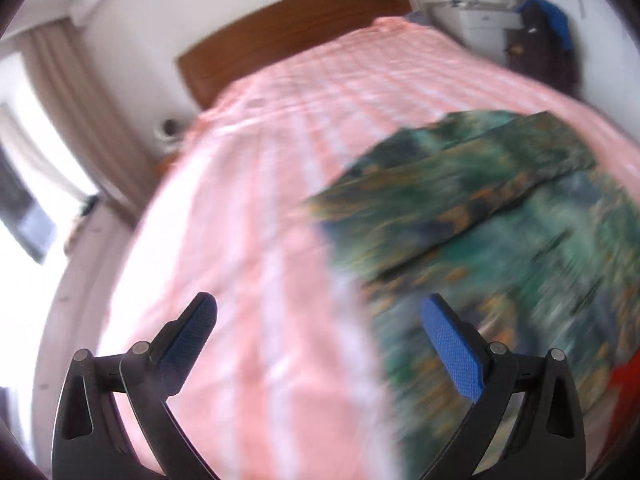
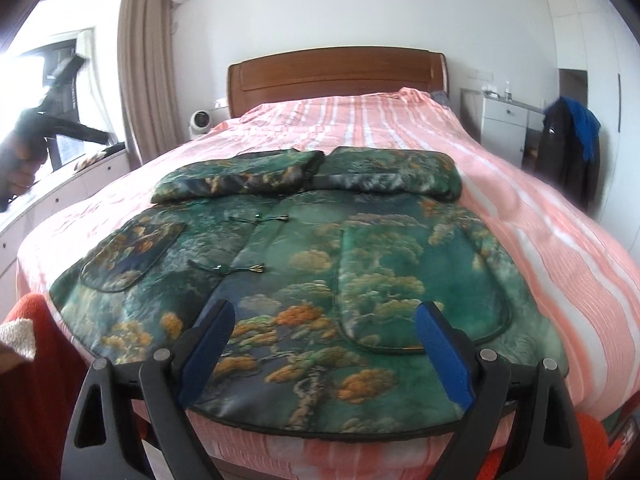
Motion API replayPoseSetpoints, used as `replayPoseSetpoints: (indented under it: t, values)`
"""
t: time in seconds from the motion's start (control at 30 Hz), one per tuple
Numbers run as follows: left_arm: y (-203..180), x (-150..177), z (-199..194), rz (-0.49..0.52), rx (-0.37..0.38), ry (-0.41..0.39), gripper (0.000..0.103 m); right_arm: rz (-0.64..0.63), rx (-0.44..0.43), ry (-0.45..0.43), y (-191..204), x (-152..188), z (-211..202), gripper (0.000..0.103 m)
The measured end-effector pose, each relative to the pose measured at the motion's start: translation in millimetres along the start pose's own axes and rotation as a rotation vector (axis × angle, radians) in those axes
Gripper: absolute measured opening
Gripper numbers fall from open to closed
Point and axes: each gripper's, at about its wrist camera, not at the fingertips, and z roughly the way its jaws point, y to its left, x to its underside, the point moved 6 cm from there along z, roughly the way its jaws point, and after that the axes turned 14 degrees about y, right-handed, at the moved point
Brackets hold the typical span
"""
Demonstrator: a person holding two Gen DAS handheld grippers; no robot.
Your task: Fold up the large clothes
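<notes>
A large green jacket (image 2: 320, 264) with orange tree print lies flat on the bed, front up, hem toward me. Both sleeves (image 2: 248, 176) are folded across its upper part. My right gripper (image 2: 324, 320) is open and empty, hovering over the hem near the foot of the bed. In the left wrist view, which is motion-blurred, my left gripper (image 1: 320, 316) is open and empty above the bedspread, at the jacket's (image 1: 500, 216) left edge. The left gripper also shows far left in the right wrist view (image 2: 52, 112), raised in the air.
The bed has a pink striped bedspread (image 2: 520, 208) and a wooden headboard (image 2: 336, 76). A white cabinet (image 2: 504, 124) and dark and blue hanging clothes (image 2: 576, 152) stand to the right. A window ledge (image 2: 80, 176) and curtain (image 2: 144, 68) are on the left. Red fabric (image 2: 36, 360) is at lower left.
</notes>
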Motion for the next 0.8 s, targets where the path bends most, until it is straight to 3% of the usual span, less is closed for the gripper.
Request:
replayPoseSetpoints:
  t: [0.1,0.2,0.3,0.43,0.53,0.67,0.8]
  values:
    - [42.9,29.0,-22.0,-0.022,-0.038,0.043,0.102,-0.021,-0.007,0.005,5.2,-0.7,2.8,0.091]
    - [55.9,54.6,-29.3,-0.092,-0.005,0.079,0.102,-0.032,-0.023,0.031,9.4,2.2,9.4,0.091]
    - [33.9,79.0,-17.6,-0.175,0.097,0.084,0.102,-0.039,-0.025,0.048,12.8,3.6,14.2,0.091]
    - [-24.4,103.7,19.8,-0.245,0.218,0.104,0.102,-0.037,-0.011,0.046,11.4,4.4,13.0,0.091]
    - [-61.8,108.1,42.1,-0.284,0.296,0.113,0.102,-0.024,0.003,0.052,7.0,5.7,12.9,0.091]
    - [-79.7,105.0,53.8,-0.347,0.361,0.102,0.102,0.015,0.020,0.048,-5.7,4.3,8.1,0.091]
    - [-74.7,103.5,56.5,-0.365,0.348,0.080,0.102,0.105,0.075,0.056,-40.7,-5.7,3.6,0.091]
